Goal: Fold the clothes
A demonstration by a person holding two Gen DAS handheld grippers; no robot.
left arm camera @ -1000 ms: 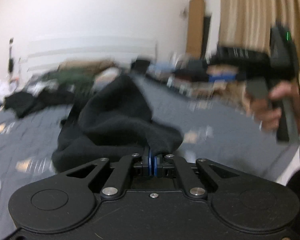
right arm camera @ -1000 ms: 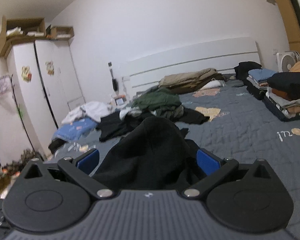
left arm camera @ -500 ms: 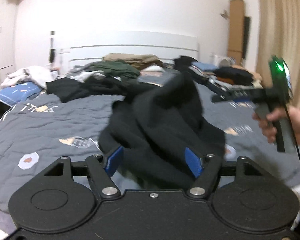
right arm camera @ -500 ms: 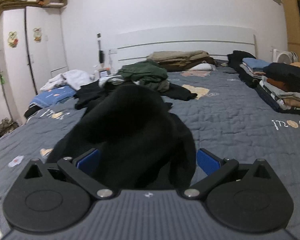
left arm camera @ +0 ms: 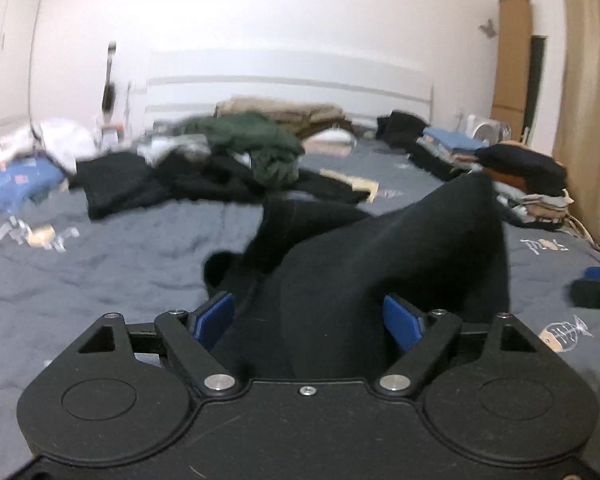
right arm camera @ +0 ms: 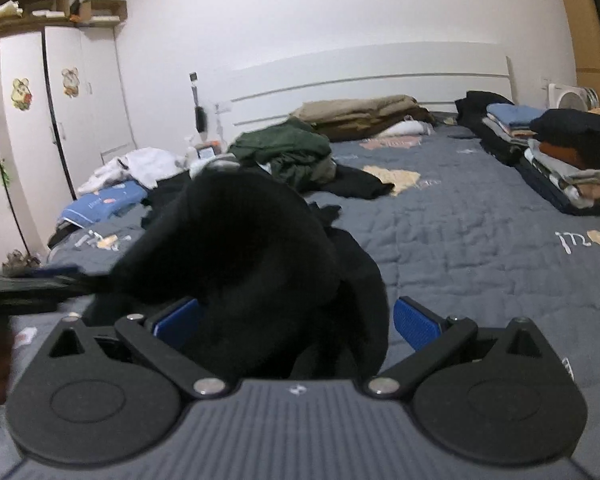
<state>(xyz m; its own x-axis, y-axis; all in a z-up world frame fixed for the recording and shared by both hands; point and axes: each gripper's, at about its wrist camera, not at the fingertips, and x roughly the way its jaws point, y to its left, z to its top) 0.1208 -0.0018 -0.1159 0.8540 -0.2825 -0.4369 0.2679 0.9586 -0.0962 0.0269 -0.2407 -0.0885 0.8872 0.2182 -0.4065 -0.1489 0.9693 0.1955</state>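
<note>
A black garment (left arm camera: 380, 264) lies bunched in a heap on the grey quilted bed (left arm camera: 100, 264). My left gripper (left arm camera: 310, 322) is open, its blue pads on either side of the heap, which fills the gap between them. The same black garment (right arm camera: 252, 248) shows in the right wrist view, where my right gripper (right arm camera: 296, 322) is open around its near edge. A tip of the right gripper (left arm camera: 596, 286) shows at the right edge of the left wrist view. The left gripper (right arm camera: 32, 284) appears blurred at the left edge of the right wrist view.
A loose pile of green, black and white clothes (right arm camera: 288, 152) lies mid-bed. Folded stacks (right arm camera: 572, 152) line the bed's right side. Folded tan items (right arm camera: 360, 110) sit by the white headboard. A white wardrobe (right arm camera: 40, 120) stands at left, a curtain (left arm camera: 592, 100) at right.
My left gripper has opened, letting go of the black garment, and swung to face the headboard. The garment has dropped lower onto the bed. My right gripper stayed open.
</note>
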